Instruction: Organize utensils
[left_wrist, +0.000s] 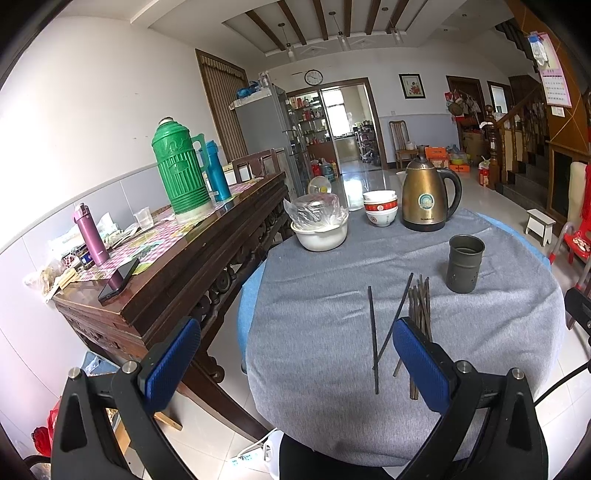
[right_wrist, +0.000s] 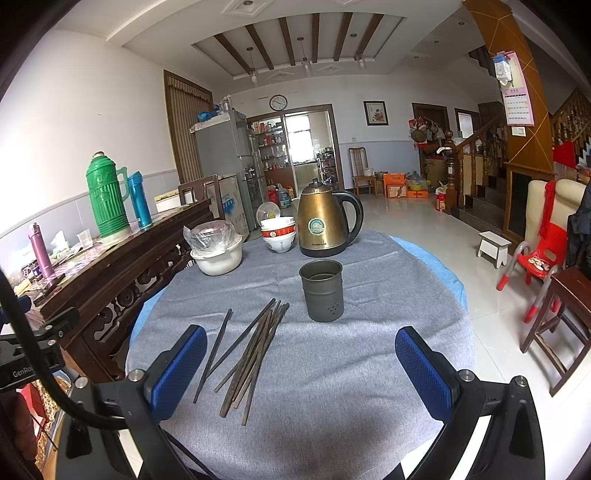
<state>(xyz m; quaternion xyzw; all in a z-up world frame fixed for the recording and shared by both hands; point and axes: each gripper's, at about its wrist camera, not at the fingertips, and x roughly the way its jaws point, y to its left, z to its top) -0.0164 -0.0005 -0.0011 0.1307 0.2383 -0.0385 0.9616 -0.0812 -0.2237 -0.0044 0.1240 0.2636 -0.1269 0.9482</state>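
Observation:
Several dark chopsticks (right_wrist: 255, 347) lie in a loose pile on the grey cloth of the round table (right_wrist: 332, 387); they also show in the left wrist view (left_wrist: 419, 310), partly hidden behind my left gripper's right pad. A dark metal utensil cup (right_wrist: 322, 290) stands upright and looks empty just beyond them, also in the left wrist view (left_wrist: 464, 263). My left gripper (left_wrist: 295, 362) is open and empty, near the table's front left edge. My right gripper (right_wrist: 301, 365) is open and empty, above the cloth in front of the chopsticks.
A brass kettle (right_wrist: 325, 225), stacked bowls (right_wrist: 279, 234) and a white bowl with a plastic bag (right_wrist: 217, 254) stand at the table's back. A wooden sideboard (left_wrist: 177, 266) with a green thermos (left_wrist: 180, 166) runs along the left. Chairs (right_wrist: 554, 314) stand at the right.

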